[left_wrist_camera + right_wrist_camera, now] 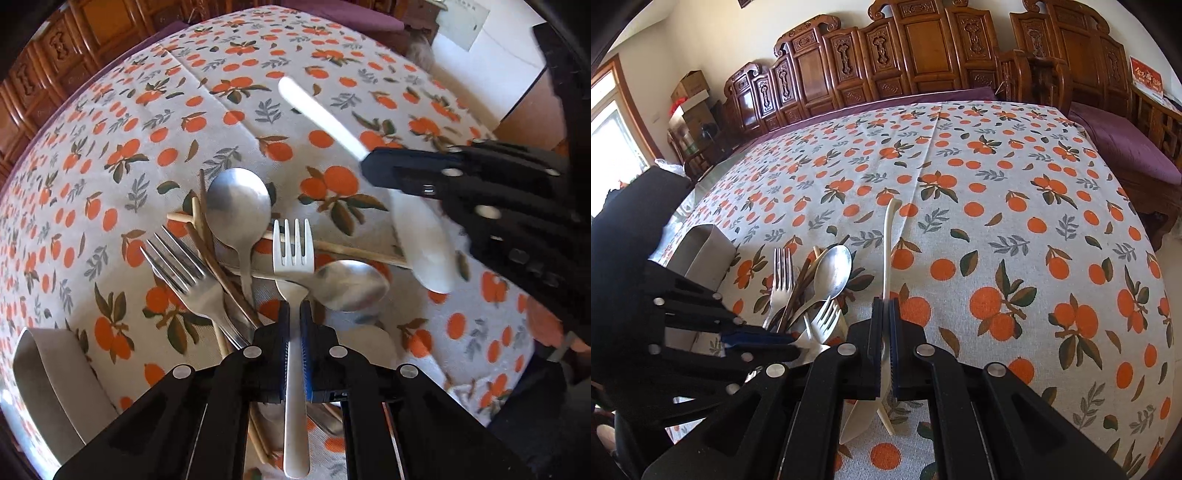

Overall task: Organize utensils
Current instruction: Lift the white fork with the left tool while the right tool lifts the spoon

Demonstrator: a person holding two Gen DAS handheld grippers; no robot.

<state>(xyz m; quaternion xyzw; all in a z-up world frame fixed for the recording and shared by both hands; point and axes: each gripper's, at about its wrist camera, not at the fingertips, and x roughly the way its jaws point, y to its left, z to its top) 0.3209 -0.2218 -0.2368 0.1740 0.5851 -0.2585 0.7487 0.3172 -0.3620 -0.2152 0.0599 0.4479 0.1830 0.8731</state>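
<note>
My left gripper (294, 314) is shut on a white plastic fork (293, 254) and holds it above a pile of utensils. In the pile lie two metal spoons (238, 199), a metal fork (184, 273) and wooden chopsticks (207, 236). My right gripper (369, 166) enters the left wrist view from the right, shut on a white plastic spoon (424, 243), handle pointing away. In the right wrist view my right gripper (885, 306) clamps the white spoon (887, 243) edge-on, with the pile (812, 291) and my left gripper (798, 341) to its left.
A grey metal utensil holder (44, 369) stands at the left of the pile, also in the right wrist view (701, 247). The table wears an orange-print cloth (997, 221). Carved wooden furniture (886, 55) and a purple cushioned bench (1126, 147) lie beyond.
</note>
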